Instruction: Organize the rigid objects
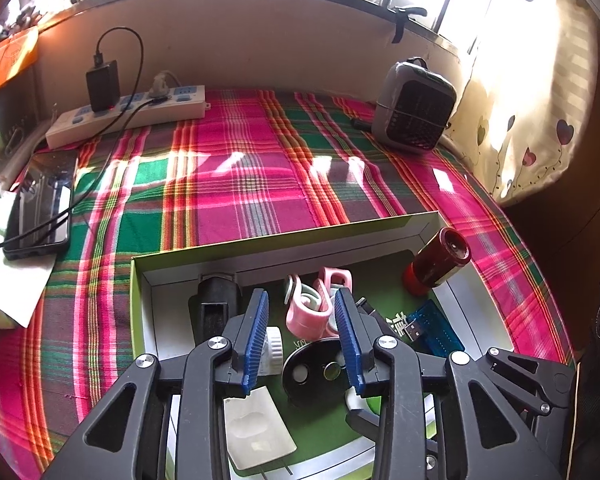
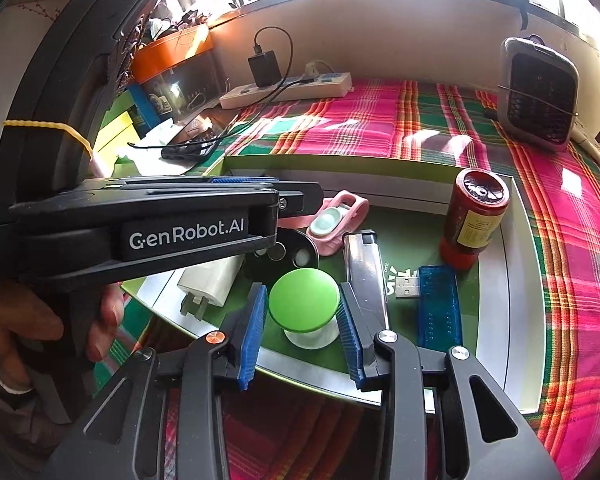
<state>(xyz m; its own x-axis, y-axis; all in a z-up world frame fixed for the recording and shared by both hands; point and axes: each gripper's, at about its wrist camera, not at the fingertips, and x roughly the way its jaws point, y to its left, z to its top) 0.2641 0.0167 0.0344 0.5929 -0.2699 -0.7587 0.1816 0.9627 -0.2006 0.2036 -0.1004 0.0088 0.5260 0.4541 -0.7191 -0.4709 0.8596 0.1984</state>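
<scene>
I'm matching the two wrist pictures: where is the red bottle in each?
Left wrist: red bottle right of centre, leaning in the box's far right corner.
Right wrist: red bottle upper right of centre, in that same corner.
Shared landmark: the blue USB board lies just nearer than the bottle.
</scene>
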